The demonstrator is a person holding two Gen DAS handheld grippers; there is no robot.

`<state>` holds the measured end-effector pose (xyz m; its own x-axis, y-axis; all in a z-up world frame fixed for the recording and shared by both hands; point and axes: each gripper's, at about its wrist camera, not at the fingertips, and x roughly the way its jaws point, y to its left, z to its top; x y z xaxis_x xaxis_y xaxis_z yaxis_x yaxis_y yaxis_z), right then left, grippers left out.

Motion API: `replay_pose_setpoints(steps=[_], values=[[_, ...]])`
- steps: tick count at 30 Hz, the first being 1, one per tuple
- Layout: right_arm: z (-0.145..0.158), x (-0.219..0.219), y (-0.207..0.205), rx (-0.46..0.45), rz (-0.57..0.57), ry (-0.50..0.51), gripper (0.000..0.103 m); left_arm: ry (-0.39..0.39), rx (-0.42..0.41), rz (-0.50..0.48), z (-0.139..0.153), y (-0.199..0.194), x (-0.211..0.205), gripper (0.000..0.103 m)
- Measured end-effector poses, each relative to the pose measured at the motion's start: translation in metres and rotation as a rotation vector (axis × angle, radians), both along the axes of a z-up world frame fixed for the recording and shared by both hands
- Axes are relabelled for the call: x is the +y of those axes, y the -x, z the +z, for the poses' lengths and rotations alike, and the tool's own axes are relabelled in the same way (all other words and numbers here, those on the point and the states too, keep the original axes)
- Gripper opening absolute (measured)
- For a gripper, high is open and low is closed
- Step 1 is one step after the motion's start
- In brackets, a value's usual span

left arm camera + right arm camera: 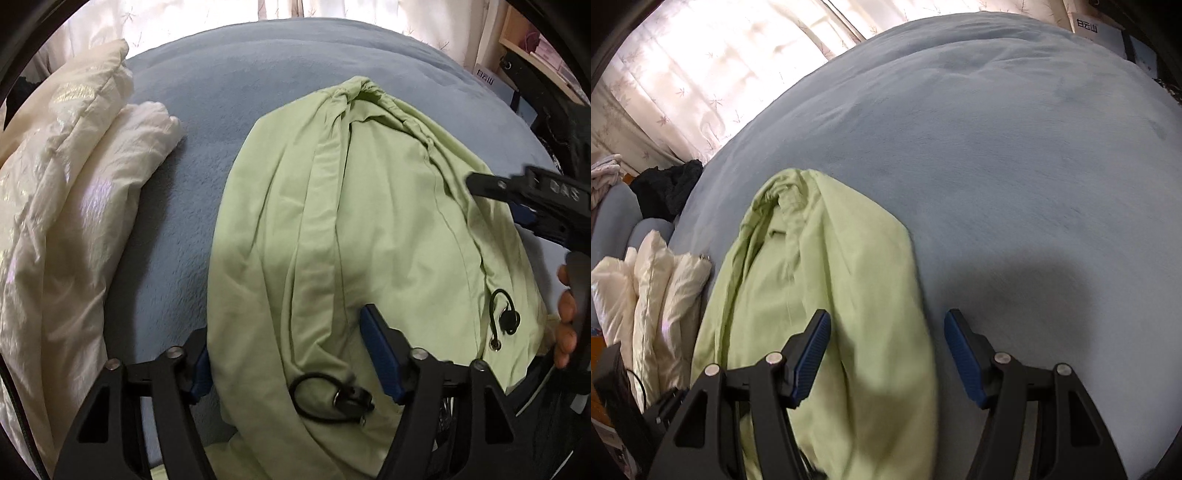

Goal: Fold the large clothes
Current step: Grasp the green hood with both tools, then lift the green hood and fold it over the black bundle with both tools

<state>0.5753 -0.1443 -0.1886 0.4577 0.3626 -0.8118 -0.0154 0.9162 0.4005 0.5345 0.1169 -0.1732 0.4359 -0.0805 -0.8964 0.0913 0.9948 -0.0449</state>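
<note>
A light green jacket (332, 221) lies lengthwise on the blue-grey bed (221, 92), with its gathered hood end (362, 92) farthest from me. Black drawcord toggles (351, 398) lie on its near hem. My left gripper (284, 321) points down over the near left part. It is open, a wide fold of cloth lies between its blue pads, and neither pad presses it. My right gripper (886, 314) stands open over the jacket (831, 277), straddling its near right edge. In the left wrist view one of the right gripper's fingers (491, 186) reaches in from the right, with a hand (565, 314) behind it.
A cream-white puffy quilted piece (74, 184) lies left of the jacket, also seen in the right wrist view (653, 295). Dark clothes (668, 188) are heaped at the far left corner. Pale curtains (701, 74) hang behind the bed. A shelf (535, 44) stands at the right.
</note>
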Motion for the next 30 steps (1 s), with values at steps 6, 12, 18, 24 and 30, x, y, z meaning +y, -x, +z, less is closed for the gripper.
replay_pose_setpoints(steps=[6,12,18,24,30], values=[[0.006,0.006,-0.005,-0.021,0.008,-0.073,0.021,-0.027,-0.056,0.026,0.009,0.0,-0.006,0.012],[0.05,0.015,0.033,-0.203,0.149,-0.053,0.006,-0.003,-0.109,0.027,0.033,0.026,-0.004,0.01],[0.114,0.022,0.115,-0.439,0.351,-0.045,0.006,0.078,-0.176,0.006,0.062,0.076,0.009,0.01],[0.137,0.03,0.23,-0.596,0.565,0.091,0.008,0.114,-0.264,-0.083,0.068,0.149,0.022,0.01],[0.086,0.037,0.318,-0.529,0.679,0.381,0.01,0.095,-0.112,-0.108,0.031,0.201,0.04,0.015]])
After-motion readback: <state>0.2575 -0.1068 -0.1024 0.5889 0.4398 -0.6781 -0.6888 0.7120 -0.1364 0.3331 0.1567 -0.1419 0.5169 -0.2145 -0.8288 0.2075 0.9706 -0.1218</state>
